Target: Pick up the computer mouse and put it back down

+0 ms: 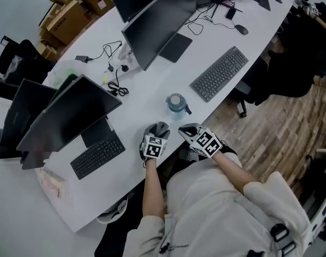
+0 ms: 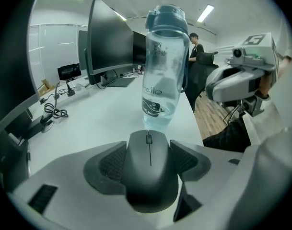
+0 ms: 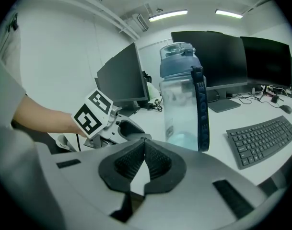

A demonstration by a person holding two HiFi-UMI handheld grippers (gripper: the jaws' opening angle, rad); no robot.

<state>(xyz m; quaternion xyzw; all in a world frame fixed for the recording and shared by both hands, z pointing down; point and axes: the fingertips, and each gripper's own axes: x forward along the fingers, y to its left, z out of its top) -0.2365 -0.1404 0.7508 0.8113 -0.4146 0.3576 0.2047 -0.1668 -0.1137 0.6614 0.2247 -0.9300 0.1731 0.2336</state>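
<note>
A dark grey computer mouse (image 2: 150, 169) sits between the pads of my left gripper (image 2: 149, 163), which is shut on its sides. In the head view the mouse (image 1: 161, 127) is at the near edge of the white table (image 1: 146, 98), in front of my left gripper (image 1: 157, 133); whether it rests on the table I cannot tell. My right gripper (image 3: 145, 143) is shut with nothing in it, and it hovers at the table edge (image 1: 190, 131) just right of the left one.
A clear water bottle with a blue lid (image 1: 176, 104) stands just beyond both grippers. A grey keyboard (image 1: 220, 73) lies at the right, a black keyboard (image 1: 97, 155) at the left. Monitors (image 1: 157, 25) and cables (image 1: 116, 71) fill the table's far side.
</note>
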